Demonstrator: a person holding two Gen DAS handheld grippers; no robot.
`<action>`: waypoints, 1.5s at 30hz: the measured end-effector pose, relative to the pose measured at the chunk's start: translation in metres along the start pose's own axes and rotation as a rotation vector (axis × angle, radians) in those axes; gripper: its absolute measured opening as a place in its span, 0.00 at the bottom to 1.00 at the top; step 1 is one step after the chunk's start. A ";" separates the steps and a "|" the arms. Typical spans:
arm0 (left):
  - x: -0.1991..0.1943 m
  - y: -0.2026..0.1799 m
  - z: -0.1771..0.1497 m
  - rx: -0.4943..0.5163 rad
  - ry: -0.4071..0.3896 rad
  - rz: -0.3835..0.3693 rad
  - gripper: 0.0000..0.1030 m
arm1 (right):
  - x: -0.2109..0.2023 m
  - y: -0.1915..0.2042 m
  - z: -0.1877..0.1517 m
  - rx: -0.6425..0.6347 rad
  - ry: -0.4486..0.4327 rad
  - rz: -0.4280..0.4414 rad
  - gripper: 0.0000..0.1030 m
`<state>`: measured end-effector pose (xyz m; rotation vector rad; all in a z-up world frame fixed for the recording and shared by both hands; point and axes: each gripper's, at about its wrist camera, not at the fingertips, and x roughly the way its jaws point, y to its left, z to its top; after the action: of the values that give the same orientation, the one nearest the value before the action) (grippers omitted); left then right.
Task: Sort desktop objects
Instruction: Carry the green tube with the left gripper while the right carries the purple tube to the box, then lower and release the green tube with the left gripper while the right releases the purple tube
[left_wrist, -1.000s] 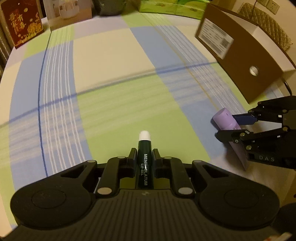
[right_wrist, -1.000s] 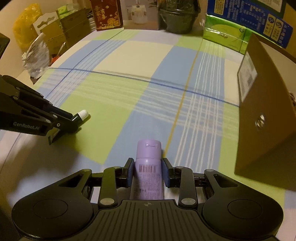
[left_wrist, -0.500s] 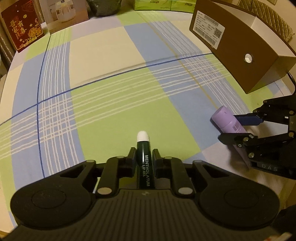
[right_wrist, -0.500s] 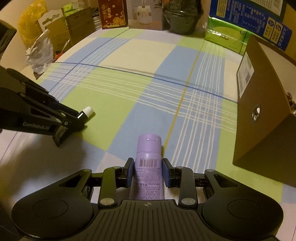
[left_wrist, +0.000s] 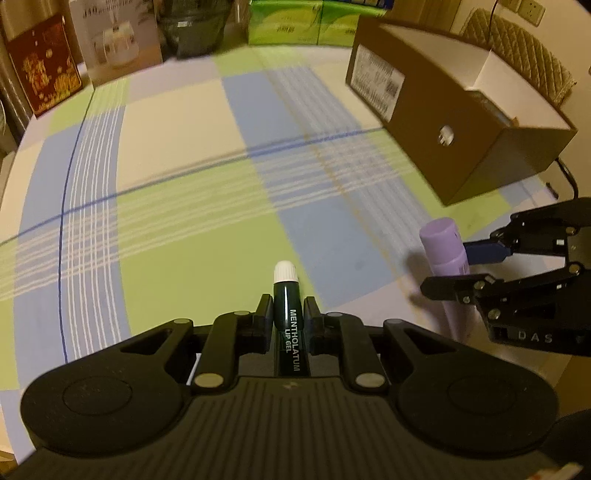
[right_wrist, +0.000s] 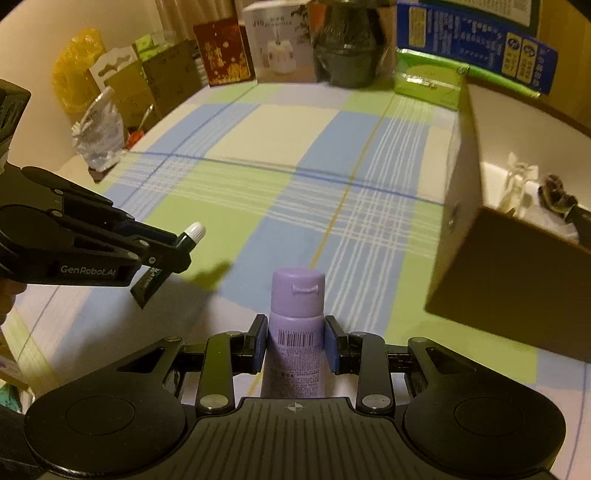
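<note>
Lip gel (left_wrist: 287, 295) — clamped between jaws.

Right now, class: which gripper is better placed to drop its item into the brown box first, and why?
Probably the right gripper: its purple bottle is nearer the open brown box. The left gripper, holding the lip gel, is farther away.

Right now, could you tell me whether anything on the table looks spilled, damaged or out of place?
Nothing stands out. The left claw grips the lip gel tube, the right claw the purple bottle, both intact above the checked tablecloth, with the cardboard box upright.
</note>
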<state>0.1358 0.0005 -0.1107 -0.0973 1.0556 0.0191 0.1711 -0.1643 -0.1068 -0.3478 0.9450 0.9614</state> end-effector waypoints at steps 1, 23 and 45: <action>-0.003 -0.004 0.002 0.000 -0.010 0.001 0.12 | -0.004 -0.002 0.000 -0.002 -0.009 0.003 0.28; -0.064 -0.100 0.063 0.059 -0.234 -0.013 0.13 | -0.122 -0.064 0.014 0.019 -0.273 0.061 0.28; -0.002 -0.200 0.192 0.161 -0.288 -0.072 0.13 | -0.141 -0.261 0.046 0.079 -0.320 -0.262 0.28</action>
<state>0.3143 -0.1817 -0.0007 0.0137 0.7616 -0.1142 0.3768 -0.3563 -0.0028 -0.2352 0.6250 0.7112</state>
